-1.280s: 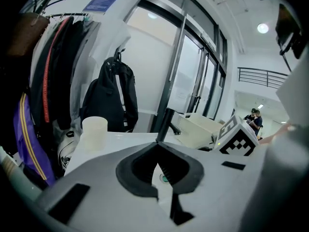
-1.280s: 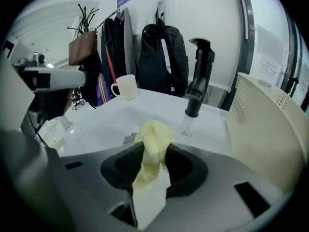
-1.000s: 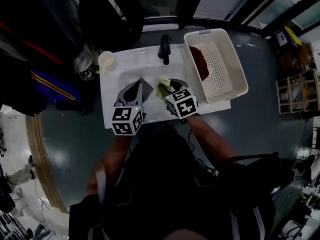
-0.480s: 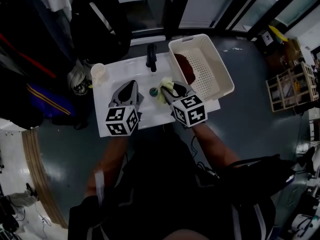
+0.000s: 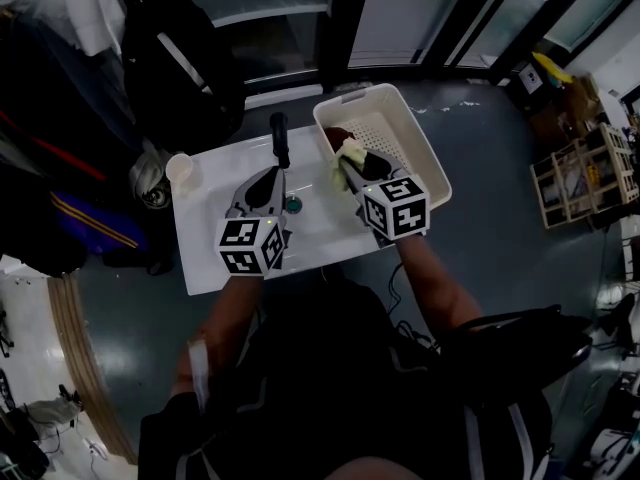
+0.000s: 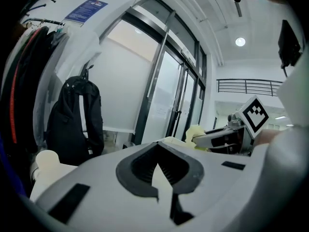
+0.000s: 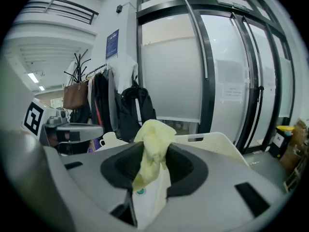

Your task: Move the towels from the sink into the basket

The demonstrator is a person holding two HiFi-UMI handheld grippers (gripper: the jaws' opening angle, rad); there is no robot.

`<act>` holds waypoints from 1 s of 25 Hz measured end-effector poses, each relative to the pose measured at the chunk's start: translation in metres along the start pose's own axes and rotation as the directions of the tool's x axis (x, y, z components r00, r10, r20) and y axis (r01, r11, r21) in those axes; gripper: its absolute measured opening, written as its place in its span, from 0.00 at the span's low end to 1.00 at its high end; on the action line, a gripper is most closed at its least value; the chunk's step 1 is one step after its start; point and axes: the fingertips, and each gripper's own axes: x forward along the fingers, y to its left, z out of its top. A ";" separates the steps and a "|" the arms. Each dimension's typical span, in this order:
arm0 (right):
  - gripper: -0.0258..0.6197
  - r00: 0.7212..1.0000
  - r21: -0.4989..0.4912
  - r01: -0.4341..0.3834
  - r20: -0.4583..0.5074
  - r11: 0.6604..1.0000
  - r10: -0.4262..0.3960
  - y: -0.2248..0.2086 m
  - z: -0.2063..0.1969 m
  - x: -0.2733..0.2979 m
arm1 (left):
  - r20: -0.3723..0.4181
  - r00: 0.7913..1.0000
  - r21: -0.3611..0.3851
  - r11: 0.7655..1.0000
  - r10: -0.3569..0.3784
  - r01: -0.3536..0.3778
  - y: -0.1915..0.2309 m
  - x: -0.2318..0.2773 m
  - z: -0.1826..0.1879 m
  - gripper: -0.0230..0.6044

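White sink (image 5: 215,248) is standing on a dark, glossy floor (image 5: 500,148). Black faucet (image 5: 280,138) is sitting at the far edge, a teal drain (image 5: 293,204) is showing in the bowl, and a pale cup (image 5: 181,168) is standing on the left corner. Black-framed glass doors (image 7: 169,66) are running along the far wall. A black backpack (image 5: 180,48) and coats (image 7: 99,105) are hanging to the left.

White perforated basket (image 5: 425,148) is sitting on the right end of the sink, just beside the faucet. A red towel (image 5: 338,134) is lying inside it, against the far-left wall.

Right gripper (image 5: 350,168) is pinching a yellow towel (image 5: 350,150). The cloth is bunching above the jaws and drooping between them, hanging over the basket's left side, near the red towel.

Left gripper (image 5: 270,176) is hovering over the bowl near the drain, its jaws meeting at the tips with nothing between them.
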 end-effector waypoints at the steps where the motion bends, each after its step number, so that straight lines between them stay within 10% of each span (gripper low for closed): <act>1: 0.26 1.000 0.002 0.013 0.002 1.000 -0.013 -0.013 0.002 0.001 | -0.005 1.000 0.002 1.000 -0.006 0.006 -0.006 0.007 0.000 0.04; 8: 0.29 0.988 0.077 0.153 0.006 0.985 -0.154 -0.103 0.003 0.016 | -0.010 0.998 -0.001 0.998 -0.059 0.059 -0.034 0.047 0.000 0.04; 25: 0.33 0.965 0.145 0.191 -0.211 0.971 -0.158 -0.200 -0.075 0.115 | -0.123 0.992 -0.022 1.000 0.013 -0.015 -0.046 0.140 -0.028 0.04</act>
